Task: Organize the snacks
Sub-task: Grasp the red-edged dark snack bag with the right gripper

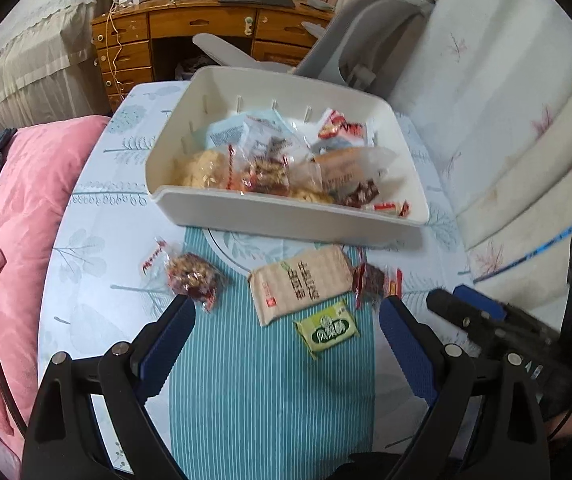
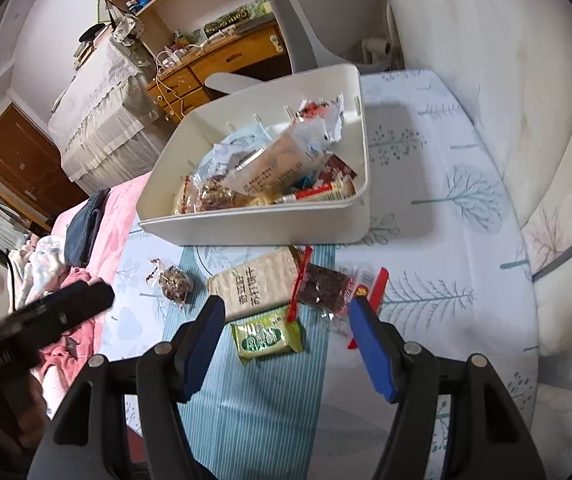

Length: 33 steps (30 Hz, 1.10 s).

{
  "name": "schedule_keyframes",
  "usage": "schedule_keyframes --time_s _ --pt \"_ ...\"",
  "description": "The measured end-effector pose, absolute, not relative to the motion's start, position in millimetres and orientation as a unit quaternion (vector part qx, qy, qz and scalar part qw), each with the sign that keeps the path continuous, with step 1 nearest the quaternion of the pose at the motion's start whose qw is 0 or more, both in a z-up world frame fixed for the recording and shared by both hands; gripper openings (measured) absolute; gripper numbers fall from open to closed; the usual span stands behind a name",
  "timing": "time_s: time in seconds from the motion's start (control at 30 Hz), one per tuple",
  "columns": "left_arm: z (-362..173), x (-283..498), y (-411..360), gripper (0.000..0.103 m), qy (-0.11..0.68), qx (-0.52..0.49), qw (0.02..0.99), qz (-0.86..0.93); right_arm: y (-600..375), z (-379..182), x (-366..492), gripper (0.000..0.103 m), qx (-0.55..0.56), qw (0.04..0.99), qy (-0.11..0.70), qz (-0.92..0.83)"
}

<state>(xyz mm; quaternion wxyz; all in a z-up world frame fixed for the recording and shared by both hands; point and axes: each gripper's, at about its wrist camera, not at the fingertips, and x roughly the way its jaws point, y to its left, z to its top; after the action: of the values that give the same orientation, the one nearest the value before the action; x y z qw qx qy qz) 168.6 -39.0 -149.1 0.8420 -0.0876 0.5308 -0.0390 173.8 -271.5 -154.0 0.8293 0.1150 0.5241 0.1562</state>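
A white bin [image 1: 286,216] sits on a pale blue, tree-printed tablecloth [image 1: 86,240] crossed by a teal, white-striped runner [image 1: 262,400], with a green packet [image 1: 326,330] near the cloth's front edge.

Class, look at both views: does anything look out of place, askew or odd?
Yes. Four snacks lie outside the white bin, on the table: a nut packet, a tan biscuit pack lying askew, a green packet and a dark red packet. Nothing looks spilled or damaged.
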Motion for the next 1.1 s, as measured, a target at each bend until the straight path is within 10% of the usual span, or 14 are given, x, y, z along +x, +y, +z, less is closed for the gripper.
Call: schedule_keyframes --time_s 1.1 --pt "-258.1 181.6 -111.7 0.093 0.601 0.095 0.785 -0.116 -274.2 -240.0 228.4 0.065 0.216 0.721 0.649 0.111"
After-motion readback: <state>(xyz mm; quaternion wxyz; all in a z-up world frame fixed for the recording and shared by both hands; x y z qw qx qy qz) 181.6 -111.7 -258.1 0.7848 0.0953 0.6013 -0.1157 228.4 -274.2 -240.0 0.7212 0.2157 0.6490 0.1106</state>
